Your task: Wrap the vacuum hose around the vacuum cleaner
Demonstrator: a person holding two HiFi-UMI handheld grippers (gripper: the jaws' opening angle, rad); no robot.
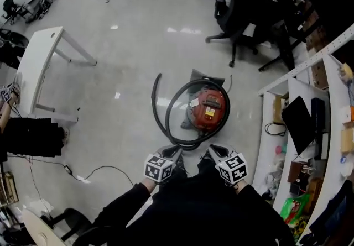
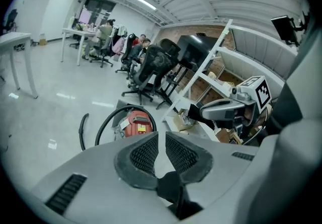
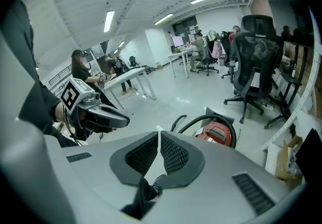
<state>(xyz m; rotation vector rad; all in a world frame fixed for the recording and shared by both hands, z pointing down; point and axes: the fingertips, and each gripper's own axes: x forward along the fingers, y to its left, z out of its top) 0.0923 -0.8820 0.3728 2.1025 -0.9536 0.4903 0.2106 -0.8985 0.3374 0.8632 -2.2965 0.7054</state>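
Mesh-padded hand-held grippers (image 1: 177, 152) (image 1: 213, 152) closed, rounded red vacuum cleaner (image 1: 210, 109), black hose (image 1: 188, 145) looped around

Black sleeves (image 1: 124, 204) are worn behind the grey left gripper (image 1: 171, 154) and right gripper (image 1: 216, 154), each fitted with ribbed dark pads (image 2: 145, 155) and a black-and-white marker cube (image 1: 159, 168).

My right gripper (image 3: 159, 137) fills the bottom of the frame. Its two ribbed pads are pressed together at the tips, with nothing between them. Just beyond them, right of centre, the red vacuum cleaner (image 3: 215, 132) sits on the pale floor. Its black hose (image 3: 203, 117) arches over it, and one loose end curls up at its left. My left gripper (image 3: 125, 119) pokes in from the left edge, marker cube on top. A black office chair (image 3: 256, 59) stands at upper right, and a white table (image 3: 132, 74) left of centre.
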